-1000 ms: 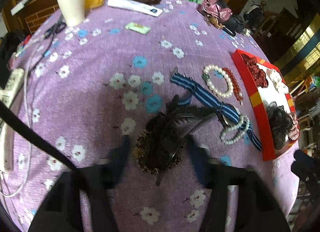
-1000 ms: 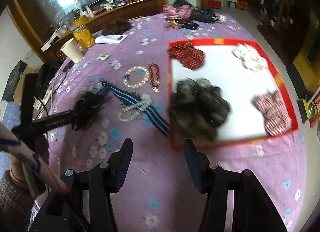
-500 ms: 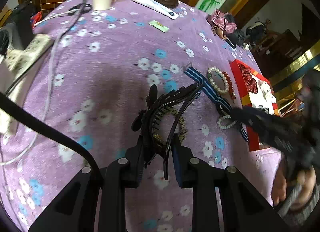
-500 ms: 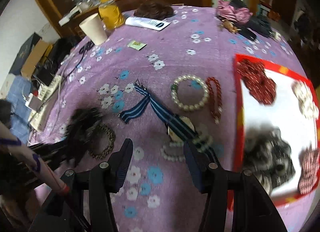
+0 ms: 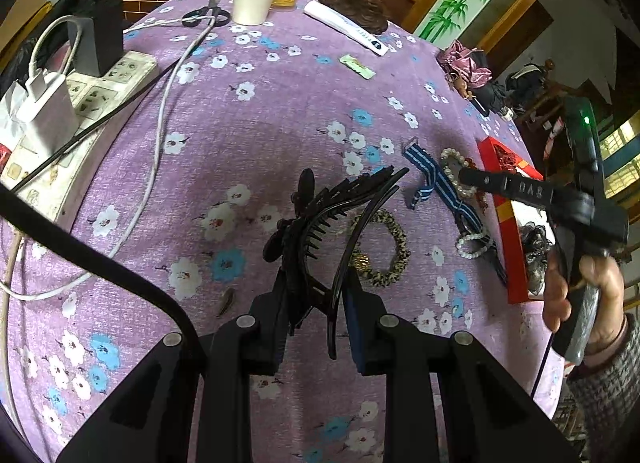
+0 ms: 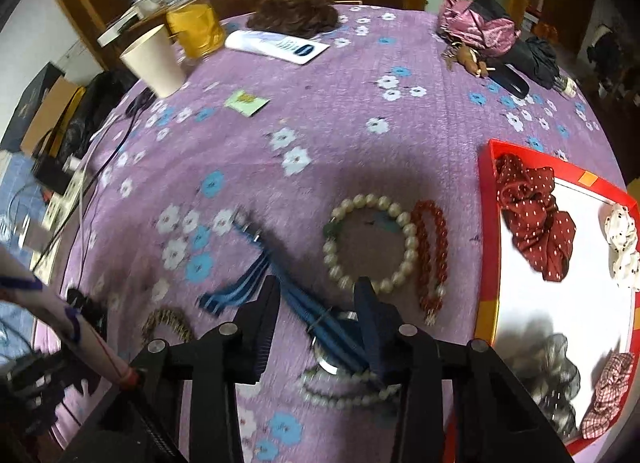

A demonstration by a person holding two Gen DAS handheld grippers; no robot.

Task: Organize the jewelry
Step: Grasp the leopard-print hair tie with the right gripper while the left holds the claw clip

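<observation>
Nearest the left wrist camera, the left tongs (image 5: 316, 319) pinch a black hair claw clip (image 5: 320, 223), lifted clear of the purple bench (image 5: 240, 123); a leopard-print scrunchie (image 5: 384, 247) lies just beyond it on the cloth. The right tongs (image 6: 316, 327) have just been closing and stand part-spread astride the blue striped strap (image 6: 304, 303), over a small pearl bracelet (image 6: 344, 387) (whether the pads press yet, I cannot tell). This looks like the gathering step. Farther off lie a large pearl bracelet (image 6: 372, 243) and red bead bracelet (image 6: 432, 251); at right is the red tray (image 6: 486, 263), where both pieces likely go next.
</observation>
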